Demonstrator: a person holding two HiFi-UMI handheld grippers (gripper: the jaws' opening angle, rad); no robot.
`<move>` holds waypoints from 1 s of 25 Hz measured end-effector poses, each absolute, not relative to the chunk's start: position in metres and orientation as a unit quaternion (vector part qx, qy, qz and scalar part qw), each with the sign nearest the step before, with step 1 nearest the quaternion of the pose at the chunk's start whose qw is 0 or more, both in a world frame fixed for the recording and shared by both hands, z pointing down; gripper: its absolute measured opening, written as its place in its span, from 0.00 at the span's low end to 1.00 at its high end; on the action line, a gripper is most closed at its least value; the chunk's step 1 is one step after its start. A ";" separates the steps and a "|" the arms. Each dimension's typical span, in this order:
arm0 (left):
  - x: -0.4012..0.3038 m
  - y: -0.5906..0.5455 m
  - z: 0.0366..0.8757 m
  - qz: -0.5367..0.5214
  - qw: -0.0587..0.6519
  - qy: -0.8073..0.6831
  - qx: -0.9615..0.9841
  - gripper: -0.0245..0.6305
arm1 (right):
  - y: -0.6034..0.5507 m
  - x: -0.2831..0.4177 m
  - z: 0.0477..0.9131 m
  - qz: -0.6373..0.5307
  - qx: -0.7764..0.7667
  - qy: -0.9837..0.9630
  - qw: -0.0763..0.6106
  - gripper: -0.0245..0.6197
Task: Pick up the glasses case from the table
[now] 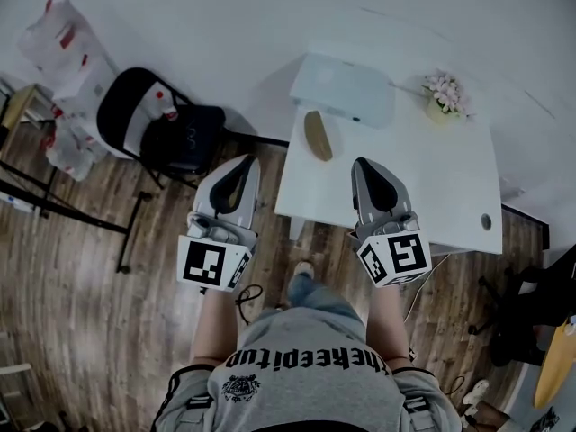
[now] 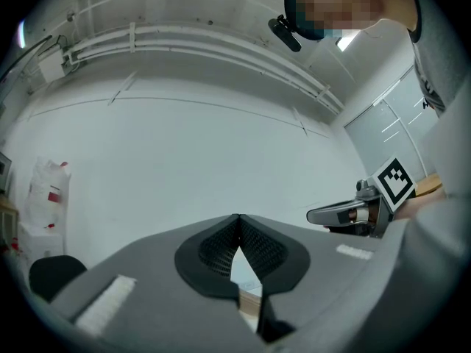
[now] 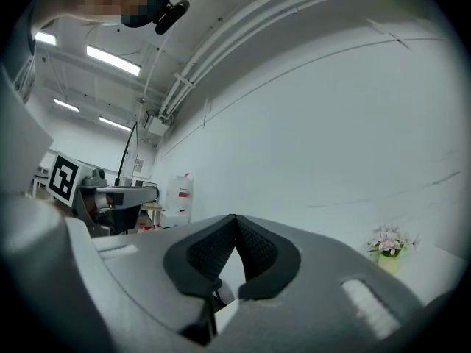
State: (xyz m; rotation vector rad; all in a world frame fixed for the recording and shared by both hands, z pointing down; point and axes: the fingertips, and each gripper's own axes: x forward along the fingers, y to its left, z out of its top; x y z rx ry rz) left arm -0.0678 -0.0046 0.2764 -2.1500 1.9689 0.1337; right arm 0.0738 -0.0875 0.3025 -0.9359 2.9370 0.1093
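The glasses case (image 1: pixel 317 135), a tan oval pouch, lies on the white table (image 1: pixel 423 183) near its left edge, in the head view only. My left gripper (image 1: pixel 250 159) hovers over the wooden floor just left of the table, short of the case. Its jaws meet at the tip (image 2: pixel 237 218) with nothing between them. My right gripper (image 1: pixel 360 163) reaches over the table's near edge, to the right of the case and nearer me, and is shut and empty (image 3: pixel 235 217). Both point level toward the wall.
A pale flat box (image 1: pixel 343 89) lies behind the case, and a small flower pot (image 1: pixel 444 97) stands at the table's far right. A black chair holding a bag (image 1: pixel 155 124) and white plastic sacks (image 1: pixel 65 57) are on the left. The table has a cable hole (image 1: pixel 486 221).
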 end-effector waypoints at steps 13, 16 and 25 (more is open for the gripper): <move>-0.084 -0.071 0.274 0.039 0.115 0.691 -0.713 0.07 | -0.161 0.048 0.307 0.032 -0.270 0.962 0.016 0.04; -0.086 -0.079 0.275 0.038 0.116 0.697 -0.706 0.07 | -0.171 0.044 0.312 0.028 -0.260 0.965 0.012 0.04; -0.097 -0.098 0.282 0.034 0.102 0.702 -0.704 0.07 | -0.195 0.025 0.333 -0.001 -0.244 0.970 -0.018 0.04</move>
